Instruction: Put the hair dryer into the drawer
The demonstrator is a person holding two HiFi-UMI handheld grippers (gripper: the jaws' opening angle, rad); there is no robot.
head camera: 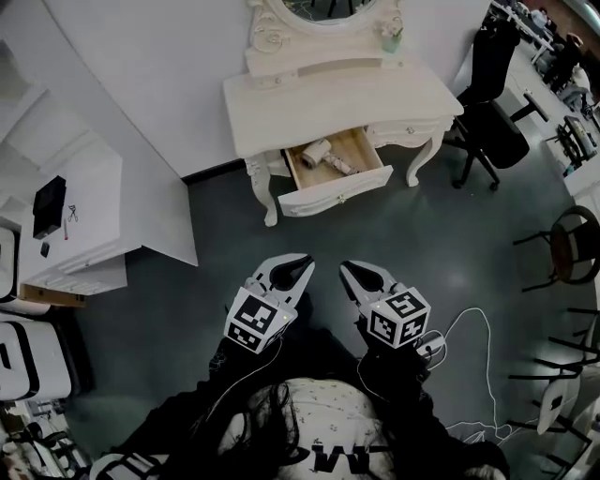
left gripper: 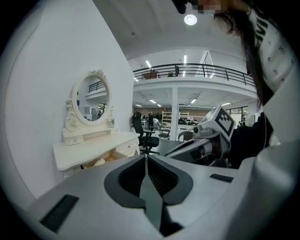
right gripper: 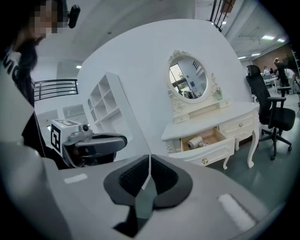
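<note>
Hair dryer [head camera: 320, 153] in open drawer [head camera: 337, 192], well apart fr both tongs; L tongs [head camera: 302, 263] & R tongs [head camera: 347, 270] clenched, empty.

Two tongs [head camera: 306, 261] [head camera: 346, 268], one hair dryer [head camera: 316, 153], one open drawer [head camera: 339, 193], one dressing table [head camera: 309, 103], one mirror [head camera: 323, 7].

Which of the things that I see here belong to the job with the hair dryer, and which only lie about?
Belong to the job:
- hair dryer, lying in the open drawer
- dressing table, which holds that drawer

Only lying about:
- office chair
- black box on the white cabinet
</note>
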